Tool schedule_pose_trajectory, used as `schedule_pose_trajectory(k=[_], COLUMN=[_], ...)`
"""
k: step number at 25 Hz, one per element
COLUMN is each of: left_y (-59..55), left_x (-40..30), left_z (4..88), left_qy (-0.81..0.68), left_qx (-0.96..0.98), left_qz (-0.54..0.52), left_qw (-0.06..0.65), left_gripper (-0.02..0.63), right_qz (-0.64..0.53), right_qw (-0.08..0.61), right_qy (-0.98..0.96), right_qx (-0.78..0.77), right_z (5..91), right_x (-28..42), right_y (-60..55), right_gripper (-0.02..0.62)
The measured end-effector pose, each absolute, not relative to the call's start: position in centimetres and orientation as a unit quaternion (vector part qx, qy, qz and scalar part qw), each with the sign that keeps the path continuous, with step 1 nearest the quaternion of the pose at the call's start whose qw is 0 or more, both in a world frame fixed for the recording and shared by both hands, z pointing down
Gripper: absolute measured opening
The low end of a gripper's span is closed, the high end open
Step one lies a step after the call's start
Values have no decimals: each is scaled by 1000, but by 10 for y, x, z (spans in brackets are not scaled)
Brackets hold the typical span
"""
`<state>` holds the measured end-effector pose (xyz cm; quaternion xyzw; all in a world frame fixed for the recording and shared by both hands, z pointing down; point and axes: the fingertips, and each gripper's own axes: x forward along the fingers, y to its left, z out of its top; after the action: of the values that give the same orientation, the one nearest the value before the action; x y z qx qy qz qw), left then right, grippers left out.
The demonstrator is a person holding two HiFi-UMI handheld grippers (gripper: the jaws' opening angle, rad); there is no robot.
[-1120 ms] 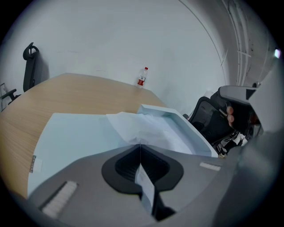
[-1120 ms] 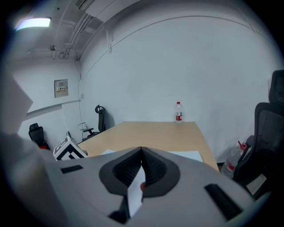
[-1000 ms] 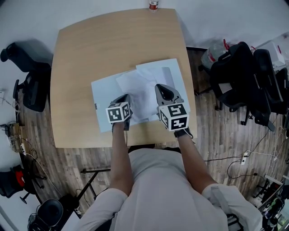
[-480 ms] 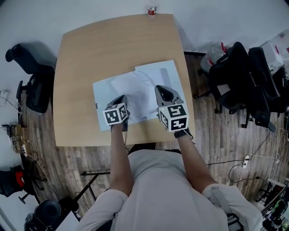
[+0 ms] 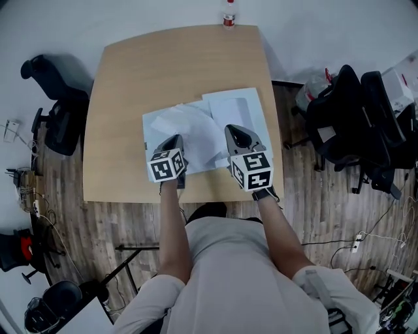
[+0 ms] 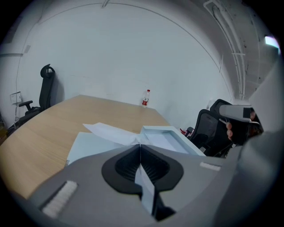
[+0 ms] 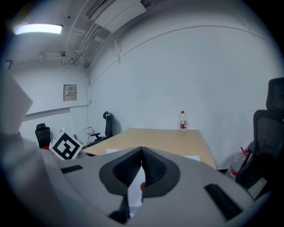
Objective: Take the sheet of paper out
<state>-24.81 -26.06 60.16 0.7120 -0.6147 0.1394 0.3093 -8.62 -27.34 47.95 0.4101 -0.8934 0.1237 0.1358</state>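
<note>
Nearest the camera, the person's two forearms reach out over the near edge of the wooden table [image 5: 170,65], each hand carrying a gripper topped by a cube with square markers. The left gripper [image 5: 174,139] has its jaws pressed together on a thin pale edge. In the left gripper view that edge runs on into the white sheet of paper [image 5: 191,124], which rises in a creased ridge just ahead of the jaw tips. The right gripper [image 5: 234,129] sits beside it, a little apart, and its jaws are likewise clamped together. A strip of the white paper shows between their ribbed pads in the right gripper view. The sheet spans the gap between the two grippers, lifted and crumpled rather than flat. Most of it sits over a pale blue folder [image 5: 238,107] that lies open on the table under and beyond the grippers. One half of the folder spreads to the left and the other angles off to the right, toward the table's right edge. Past the folder the tabletop is bare wood, up to a small plastic bottle [image 5: 228,15] with a red label standing upright at the far edge, close to the white wall. A black office chair [image 5: 55,111] stands on the plank floor left of the table. More black chairs [image 5: 346,117] crowd together on the right.
</note>
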Motion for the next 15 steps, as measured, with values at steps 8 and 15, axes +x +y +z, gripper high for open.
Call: schedule_pose_trajectory(k=[8,15], left_y=[-251,-238], left_x=[-247,-225], left_z=[546,483], left_qy=[-645,-652], left_qx=[715,729], left_qz=[107,77], left_qw=[248,191], left_gripper=[12,12], right_qz=[125,114], right_qw=[113,91], right_qy=[-898,-904], right_qx=[405,403], right_z=[464,438], right_x=[-80,-72], right_y=[-256,-238], right_gripper=[12,12])
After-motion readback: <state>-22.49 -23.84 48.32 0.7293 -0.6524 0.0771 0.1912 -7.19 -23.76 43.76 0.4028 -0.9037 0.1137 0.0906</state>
